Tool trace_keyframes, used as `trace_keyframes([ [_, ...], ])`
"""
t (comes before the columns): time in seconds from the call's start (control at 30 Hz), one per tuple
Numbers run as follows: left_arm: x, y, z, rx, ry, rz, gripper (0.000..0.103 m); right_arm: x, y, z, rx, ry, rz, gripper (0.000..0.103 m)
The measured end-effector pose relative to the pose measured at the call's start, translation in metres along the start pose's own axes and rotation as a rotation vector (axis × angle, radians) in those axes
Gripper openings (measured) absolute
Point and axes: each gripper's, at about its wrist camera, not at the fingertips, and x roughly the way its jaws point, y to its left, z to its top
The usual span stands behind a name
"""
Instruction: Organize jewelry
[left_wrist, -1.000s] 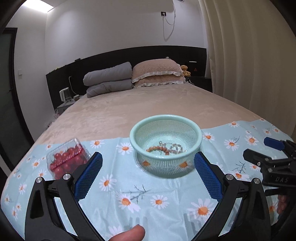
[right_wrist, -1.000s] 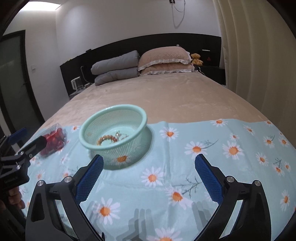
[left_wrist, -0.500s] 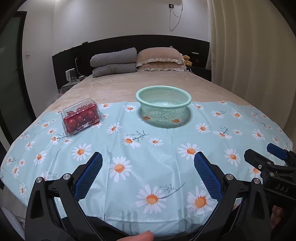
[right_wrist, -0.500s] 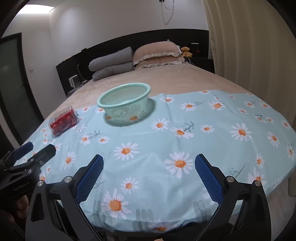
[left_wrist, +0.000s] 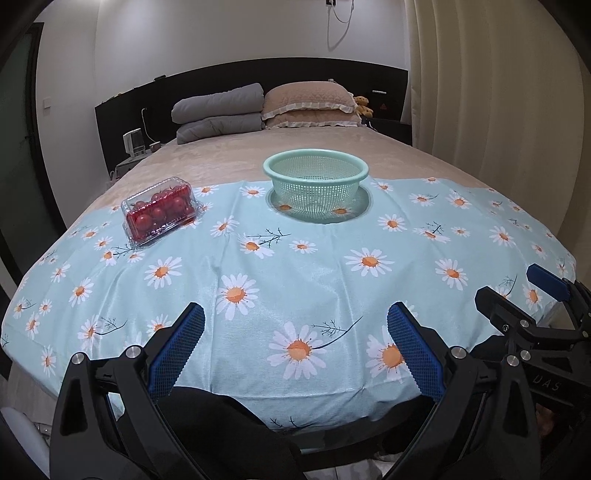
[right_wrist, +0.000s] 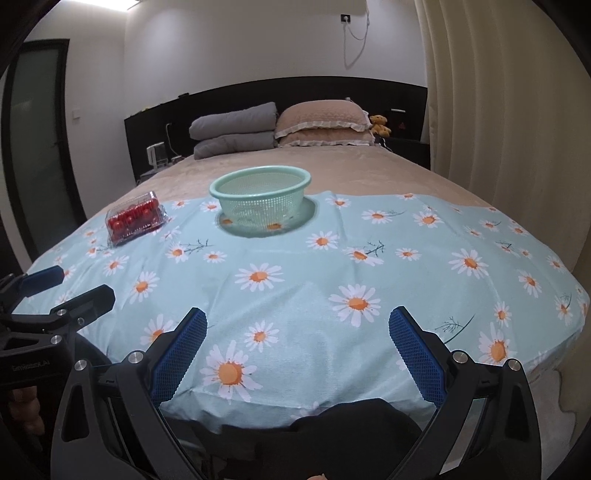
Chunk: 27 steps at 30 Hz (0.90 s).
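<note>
**Grippers open, clear of basket**

Both grippers, left (left_wrist: 295, 347) and right (right_wrist: 297, 345), I hold with jaws spread wide and nothing between them, above the near edge of the cloth (left_wrist: 295, 266). Basket (left_wrist: 316, 177) sits upright at the cloth's far edge, well apart from both; its contents cannot be made out. Tomato box (left_wrist: 159, 208) lies to its left.

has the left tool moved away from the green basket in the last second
Yes. The left tool has backed away toward the bed's foot: the basket now looks far smaller and farther.
</note>
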Motion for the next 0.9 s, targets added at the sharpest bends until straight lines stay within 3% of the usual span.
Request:
trace_keyframes([
  [0.33, -0.007, -0.003, 0.008, 0.037, -0.064, 0.027, 0.097, 0.003, 0.005, 0.003, -0.013, -0.017, -0.001, 0.095],
  [0.6, -0.019, 0.002, 0.021, 0.030, -0.115, 0.055, 0.097, -0.018, 0.022, 0.022, -0.083, -0.107, -0.034, 0.095],
  [0.9, -0.032, 0.006, 0.035, 0.023, -0.158, 0.055, 0.097, -0.039, 0.033, 0.044, -0.075, -0.159, -0.023, 0.095],
])
